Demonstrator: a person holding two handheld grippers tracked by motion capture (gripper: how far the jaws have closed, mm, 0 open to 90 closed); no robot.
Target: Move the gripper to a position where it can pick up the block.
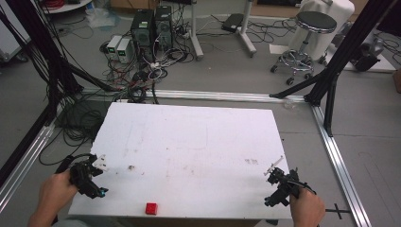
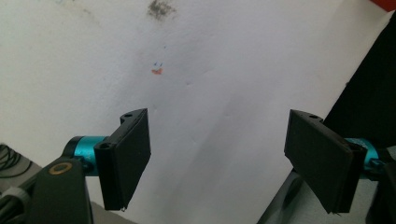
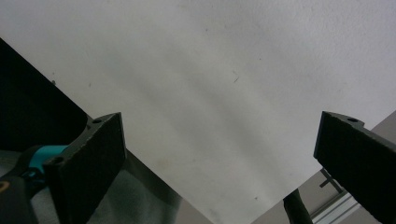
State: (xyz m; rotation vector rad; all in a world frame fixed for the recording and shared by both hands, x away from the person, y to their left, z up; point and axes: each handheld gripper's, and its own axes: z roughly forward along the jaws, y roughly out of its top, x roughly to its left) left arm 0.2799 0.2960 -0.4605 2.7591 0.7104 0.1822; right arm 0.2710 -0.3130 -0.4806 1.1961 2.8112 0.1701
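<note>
Both tongs released and empty, left tongs (image 1: pixel 97 177) at eight o'clock, right tongs (image 1: pixel 276 182) at four o'clock, red block (image 1: pixel 151 208) at six o'clock on white surface (image 1: pixel 189 137).

A red block (image 1: pixel 151 208) sits on the white table (image 1: pixel 198 142); the black-jawed left gripper (image 2: pixel 217 156) shows teal fittings.

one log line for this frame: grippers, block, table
left gripper: open, empty, table's left edge | right gripper: open, empty, right edge | red block: near edge, untouched | white table: stained
</note>
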